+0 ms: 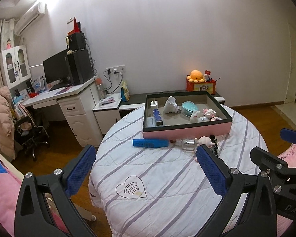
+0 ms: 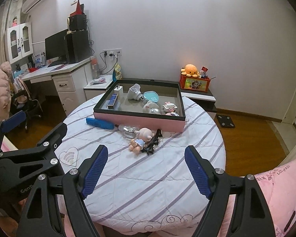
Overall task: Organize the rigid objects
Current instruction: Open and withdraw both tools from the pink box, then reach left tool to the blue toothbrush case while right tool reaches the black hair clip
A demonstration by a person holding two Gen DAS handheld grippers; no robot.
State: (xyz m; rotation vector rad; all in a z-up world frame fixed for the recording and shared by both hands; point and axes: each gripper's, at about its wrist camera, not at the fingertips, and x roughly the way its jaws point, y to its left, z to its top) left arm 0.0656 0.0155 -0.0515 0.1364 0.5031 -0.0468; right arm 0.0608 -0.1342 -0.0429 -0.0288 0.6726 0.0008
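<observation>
A round table under a white quilt with purple stripes (image 2: 140, 177) carries a flat pink box with a black rim (image 2: 140, 119) near its far edge. In the box, a white plug block (image 2: 118, 88) sits in the far left corner, a dark blue flat box (image 2: 112, 101) lies by the left wall, and a round teal case (image 2: 151, 96) lies in the middle. Just in front of the box lie a blue pen case (image 2: 99, 123) at the left, then a clear glass bottle (image 2: 128, 131), a small pink pig doll (image 2: 141, 138) and a black hair clip (image 2: 154, 142) at the right.

Both grippers just hanging in the air side by side; left gripper (image 1: 146, 156) spread wide, right gripper (image 2: 146, 156) spread wide too, nothing held.
</observation>
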